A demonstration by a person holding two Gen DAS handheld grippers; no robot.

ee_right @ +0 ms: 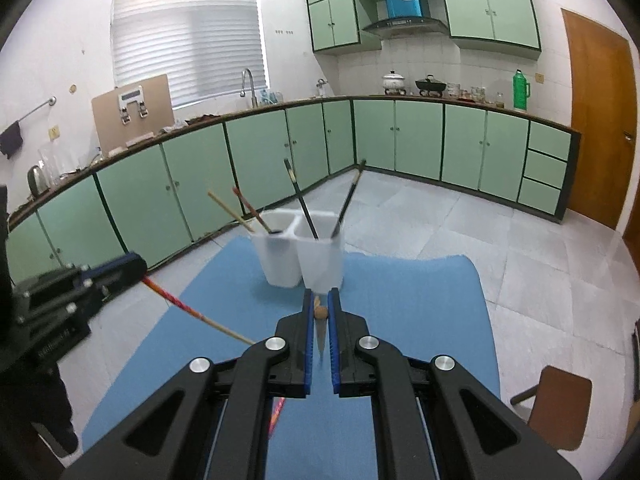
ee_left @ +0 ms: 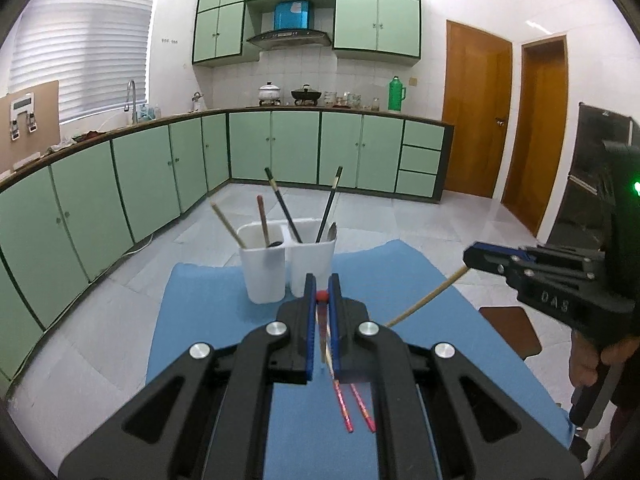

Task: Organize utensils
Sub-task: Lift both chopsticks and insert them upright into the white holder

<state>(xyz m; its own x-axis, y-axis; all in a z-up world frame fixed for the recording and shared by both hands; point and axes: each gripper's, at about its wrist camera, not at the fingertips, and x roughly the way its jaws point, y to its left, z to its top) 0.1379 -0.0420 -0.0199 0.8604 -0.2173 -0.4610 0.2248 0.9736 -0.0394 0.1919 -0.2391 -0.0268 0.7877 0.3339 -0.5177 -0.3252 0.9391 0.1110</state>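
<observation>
A white two-compartment holder (ee_left: 286, 264) (ee_right: 300, 252) stands at the far end of the blue mat (ee_left: 200, 320) (ee_right: 400, 300). Several chopsticks and a spoon stick out of it. My left gripper (ee_left: 322, 296) is shut on a red chopstick (ee_left: 321, 297), which points towards the holder. In the right wrist view the left gripper (ee_right: 132, 266) sits at the left, and the red chopstick (ee_right: 180, 304) slants out of it. My right gripper (ee_right: 320, 312) (ee_left: 480, 258) is shut on a wooden chopstick (ee_right: 320, 313) (ee_left: 424, 300). Both grippers hover above the mat, short of the holder.
Red chopsticks (ee_left: 346, 408) (ee_right: 276, 416) lie on the mat beneath the grippers. A brown chair (ee_left: 508, 328) (ee_right: 560, 400) stands to the right of the table. Green kitchen cabinets (ee_left: 160, 176) line the far walls, and a person's hand (ee_left: 600, 360) grips the right tool.
</observation>
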